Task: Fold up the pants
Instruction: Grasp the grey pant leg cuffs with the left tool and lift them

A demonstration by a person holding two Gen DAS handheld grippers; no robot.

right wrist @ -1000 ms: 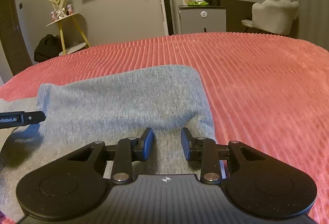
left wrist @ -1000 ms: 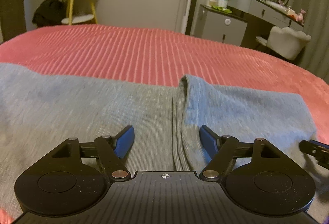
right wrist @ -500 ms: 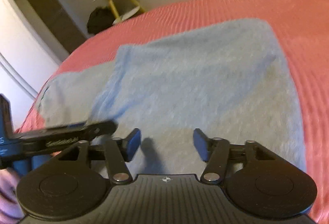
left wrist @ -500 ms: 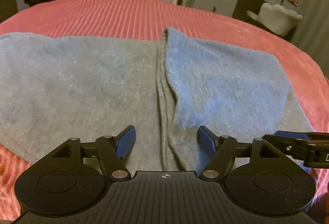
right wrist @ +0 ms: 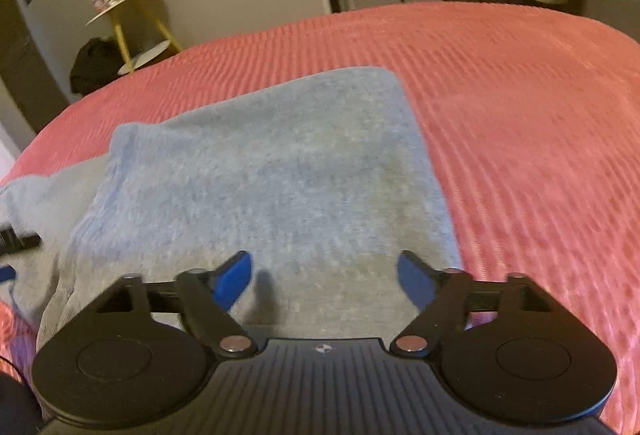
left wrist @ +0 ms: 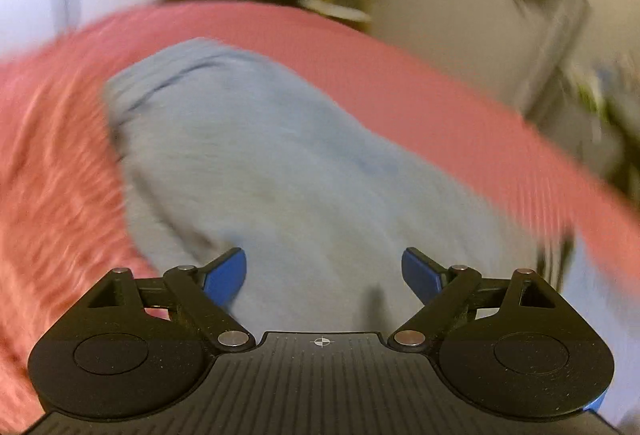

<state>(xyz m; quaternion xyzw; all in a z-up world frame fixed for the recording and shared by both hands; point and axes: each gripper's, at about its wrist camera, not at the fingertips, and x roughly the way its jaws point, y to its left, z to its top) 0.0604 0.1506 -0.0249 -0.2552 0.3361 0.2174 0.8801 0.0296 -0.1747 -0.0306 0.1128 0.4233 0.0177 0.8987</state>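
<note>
Pants (right wrist: pixel 260 187) lie flat on the red bedspread (right wrist: pixel 520 115), one end already turned over so a bluer layer sits on the grey one. Both grippers hover just above the pants, holding nothing: the left gripper (left wrist: pixel 324 271) with fingers spread wide, the right gripper (right wrist: pixel 324 271) likewise released. The left view is badly smeared, so its exact place over the pants is hard to read. Risk: pinching only the top layer would drag the finished fold apart; soft knit slips easily.
</note>
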